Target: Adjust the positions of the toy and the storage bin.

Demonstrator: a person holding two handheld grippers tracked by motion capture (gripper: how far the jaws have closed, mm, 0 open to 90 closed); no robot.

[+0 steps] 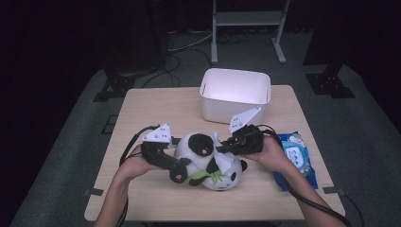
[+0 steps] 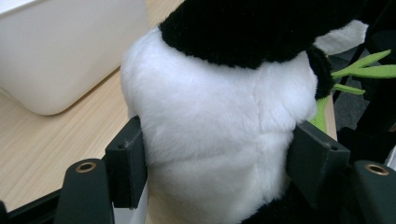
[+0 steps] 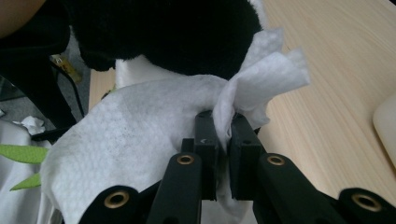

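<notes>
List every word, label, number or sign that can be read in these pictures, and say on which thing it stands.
No text can be read.
Blue wet-wipe pack: it bears a white printed panel, too small and blurred to read.
Panda plush toy, white bin, wipe and both grippers: no writing is visible.
</notes>
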